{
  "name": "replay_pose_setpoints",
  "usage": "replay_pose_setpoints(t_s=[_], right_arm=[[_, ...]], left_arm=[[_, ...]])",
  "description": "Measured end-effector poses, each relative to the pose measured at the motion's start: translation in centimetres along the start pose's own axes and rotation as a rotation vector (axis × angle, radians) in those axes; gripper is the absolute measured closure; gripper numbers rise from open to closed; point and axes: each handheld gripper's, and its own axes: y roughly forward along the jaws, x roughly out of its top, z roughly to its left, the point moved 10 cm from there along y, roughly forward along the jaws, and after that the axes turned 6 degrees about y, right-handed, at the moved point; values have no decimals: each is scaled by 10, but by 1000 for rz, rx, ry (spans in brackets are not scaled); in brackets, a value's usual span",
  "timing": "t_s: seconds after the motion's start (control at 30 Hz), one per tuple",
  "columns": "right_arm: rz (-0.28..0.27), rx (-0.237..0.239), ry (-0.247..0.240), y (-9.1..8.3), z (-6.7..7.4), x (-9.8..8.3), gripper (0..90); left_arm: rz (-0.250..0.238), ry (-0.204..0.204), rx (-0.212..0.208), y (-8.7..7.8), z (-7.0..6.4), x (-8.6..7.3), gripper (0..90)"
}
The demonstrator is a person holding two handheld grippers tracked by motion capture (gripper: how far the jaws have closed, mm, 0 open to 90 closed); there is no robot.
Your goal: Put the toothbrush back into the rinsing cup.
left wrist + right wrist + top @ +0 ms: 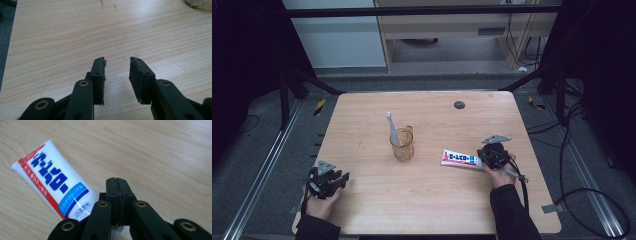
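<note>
Wooden table (377, 200) is noted as the work surface, with a tube (460, 159) of toothpaste lying flat on it toward the right side. In the high view the tube's long axis is seen to run roughly left to right, its right end tucked under the right gripper (493, 155), so that the body extends leftward from that gripper toward the cup (403, 145). The cup is set near the table's middle, clear of the tube, with a toothbrush (392, 129) leaning in it. In the right gripper view the tube (53, 182) is found beside and below the jaws, to their left in that view, its near end hidden behind them. The right gripper (117, 180) is recorded with its jaws pressed together, pad against pad at the tips, and no part of the tube is seen between those tips; whether the lower jaw parts touch the tube cannot be told. The left gripper (329, 179) is placed at the near left edge, well apart from the tube and the cup, so the right hand is judged much the nearer. In its own view the left gripper (117, 62) is seen with jaws spread and nothing between them but bare wood. A regrip is judged necessary before the tube can be lifted.
</note>
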Motion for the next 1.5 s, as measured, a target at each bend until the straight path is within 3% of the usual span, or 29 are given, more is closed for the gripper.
replay_pose_setpoints(t_s=[0.57,0.93,1.3,1.5], right_arm=[[27,54,1,-18,13,-25,891],[31,67,8,-23,18,-31,884],[-53,64,25,-42,13,-5,813],[-48,82,2,-46,20,5,715]], left_arm=[[-4,-1,1,-1,0,0,645],[-5,-4,-5,0,0,0,644],[-6,-2,-7,0,0,0,632],[-3,4,-4,1,1,0,620]])
